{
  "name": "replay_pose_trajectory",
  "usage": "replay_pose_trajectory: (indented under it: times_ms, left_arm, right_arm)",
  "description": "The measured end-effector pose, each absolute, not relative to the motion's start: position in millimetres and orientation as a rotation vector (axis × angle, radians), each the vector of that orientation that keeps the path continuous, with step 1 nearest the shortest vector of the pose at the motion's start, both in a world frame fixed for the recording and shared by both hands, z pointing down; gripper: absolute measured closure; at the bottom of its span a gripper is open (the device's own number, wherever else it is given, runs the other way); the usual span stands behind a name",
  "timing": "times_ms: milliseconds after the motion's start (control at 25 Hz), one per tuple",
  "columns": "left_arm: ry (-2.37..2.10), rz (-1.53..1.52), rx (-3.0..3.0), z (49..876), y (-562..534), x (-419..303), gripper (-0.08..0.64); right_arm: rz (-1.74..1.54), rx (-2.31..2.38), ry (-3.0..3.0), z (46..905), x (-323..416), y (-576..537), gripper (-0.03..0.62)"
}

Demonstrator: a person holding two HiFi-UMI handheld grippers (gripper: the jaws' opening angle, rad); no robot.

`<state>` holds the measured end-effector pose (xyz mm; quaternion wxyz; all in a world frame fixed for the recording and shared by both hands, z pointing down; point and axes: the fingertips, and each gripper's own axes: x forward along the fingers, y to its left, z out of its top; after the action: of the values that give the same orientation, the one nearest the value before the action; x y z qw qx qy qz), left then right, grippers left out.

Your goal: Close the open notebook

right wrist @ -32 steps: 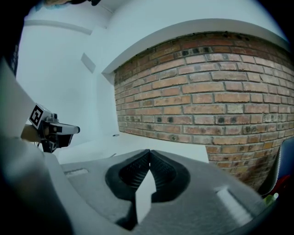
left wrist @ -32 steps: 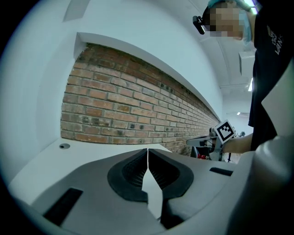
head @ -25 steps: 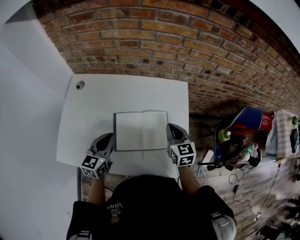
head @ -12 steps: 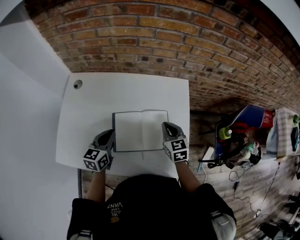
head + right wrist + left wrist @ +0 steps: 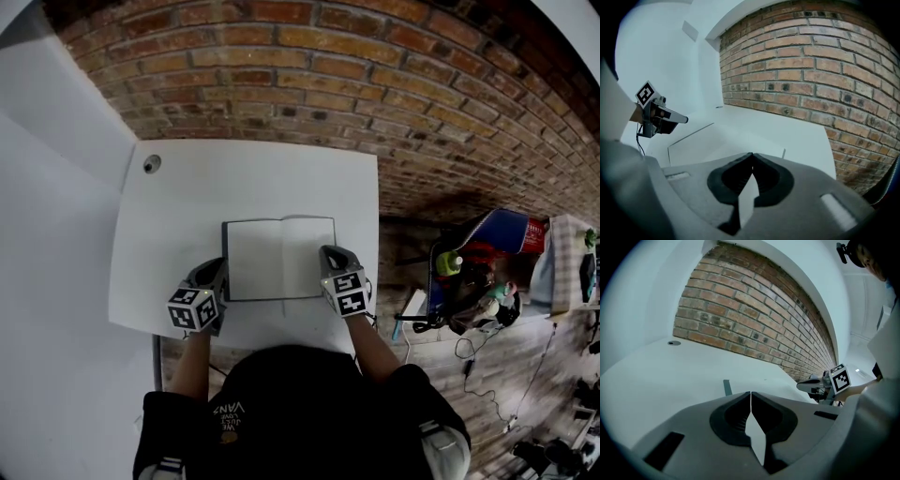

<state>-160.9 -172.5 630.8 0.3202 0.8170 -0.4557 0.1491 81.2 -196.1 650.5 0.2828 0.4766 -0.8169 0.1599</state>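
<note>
An open notebook [image 5: 279,258] with blank white pages and a dark cover lies flat in the middle of the white table [image 5: 187,187]. My left gripper [image 5: 217,269] is shut and empty, just off the notebook's left edge near its front corner. My right gripper [image 5: 330,253] is also shut and empty, at the notebook's right edge. In the left gripper view the jaws [image 5: 750,393] meet with nothing between them, and the notebook's dark corner [image 5: 727,386] shows just beyond. The right gripper view shows its closed jaws [image 5: 752,155] low over the pages [image 5: 708,140].
A small round grommet [image 5: 151,164] sits in the table's far left corner. A brick wall [image 5: 375,84] runs behind the table. Right of the table, a blue and red bag [image 5: 492,242], a bottle [image 5: 448,265] and cables lie on the floor.
Both grippers have come down toward the table and drawn in closer to the notebook's left and right edges. The notebook has not moved.
</note>
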Motion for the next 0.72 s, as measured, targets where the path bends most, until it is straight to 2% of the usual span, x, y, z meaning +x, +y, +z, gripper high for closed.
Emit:
replay_pose_trajectory:
  times_ms: [720]
  left_arm:
    - [-1.204,0.599,1.987,669,-168,-174,0.546]
  right_arm:
    - [0.528,1.224,-2.112,682,84,-189,0.594]
